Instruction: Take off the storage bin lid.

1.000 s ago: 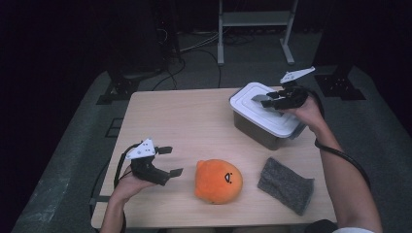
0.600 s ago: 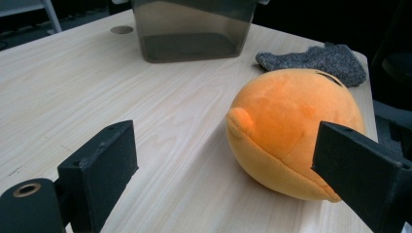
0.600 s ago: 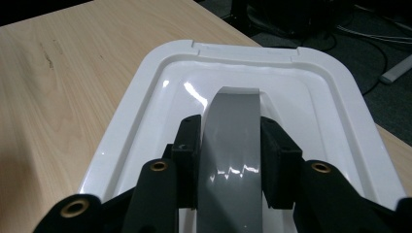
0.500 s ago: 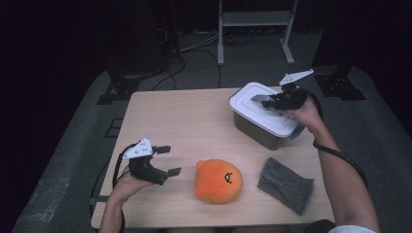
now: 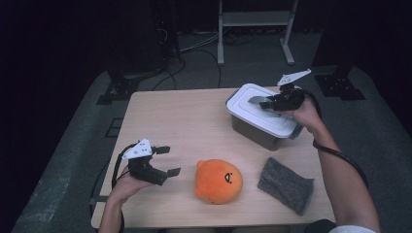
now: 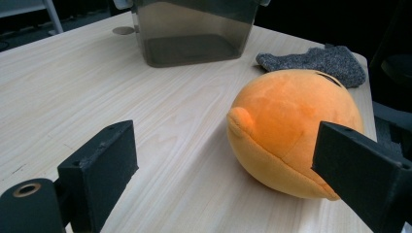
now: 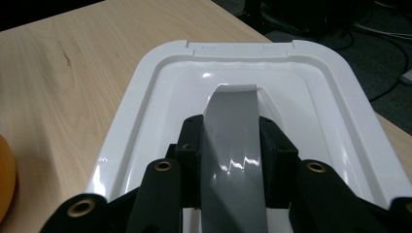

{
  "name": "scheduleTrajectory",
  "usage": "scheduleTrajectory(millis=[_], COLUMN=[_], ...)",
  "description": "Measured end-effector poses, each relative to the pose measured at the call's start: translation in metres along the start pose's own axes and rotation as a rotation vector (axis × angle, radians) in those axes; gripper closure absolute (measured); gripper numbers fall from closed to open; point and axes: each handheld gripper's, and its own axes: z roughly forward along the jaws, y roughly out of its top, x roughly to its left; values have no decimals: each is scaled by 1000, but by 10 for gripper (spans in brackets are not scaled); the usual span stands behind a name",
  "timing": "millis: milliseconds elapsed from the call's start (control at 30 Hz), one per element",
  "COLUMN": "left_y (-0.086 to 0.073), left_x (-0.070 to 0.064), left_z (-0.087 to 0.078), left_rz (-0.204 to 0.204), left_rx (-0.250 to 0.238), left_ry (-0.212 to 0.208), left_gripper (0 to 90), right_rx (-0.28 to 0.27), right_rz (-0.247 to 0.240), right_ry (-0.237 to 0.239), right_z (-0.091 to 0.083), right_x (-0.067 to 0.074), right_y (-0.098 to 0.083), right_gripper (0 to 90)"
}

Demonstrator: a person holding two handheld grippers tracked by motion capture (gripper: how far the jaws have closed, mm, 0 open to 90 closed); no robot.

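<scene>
While the grey handle (image 7: 232, 141) on the white lid (image 7: 145, 87) is pinched by the right gripper (image 5: 272, 103), nothing gets lifted.
Jaws have just been closing on it, far right on the table (image 5: 194, 116); the left gripper (image 5: 165, 160) is held wide by the orange plush (image 5: 218, 180).

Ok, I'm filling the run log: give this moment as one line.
right gripper: shut on grey lid handle, jaws just closed | white box lid: on | left gripper: open beside orange plush toy
</scene>
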Motion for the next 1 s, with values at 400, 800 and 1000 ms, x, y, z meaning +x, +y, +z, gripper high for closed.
scheduleTrajectory(millis=[400, 800, 1000], left_y=[0, 0, -1], left_x=[0, -1, -1], left_z=[0, 1, 1], left_rz=[3, 8, 8], left_rx=[3, 4, 12], left_ry=[-2, -5, 0], left_gripper=[84, 84, 84], right_rx=[-2, -1, 7], right_rz=[8, 7, -14], right_ry=[20, 31, 48], right_z=[1, 5, 9], right_x=[3, 8, 16], right_y=[0, 3, 6], right_gripper=[661, 661, 661])
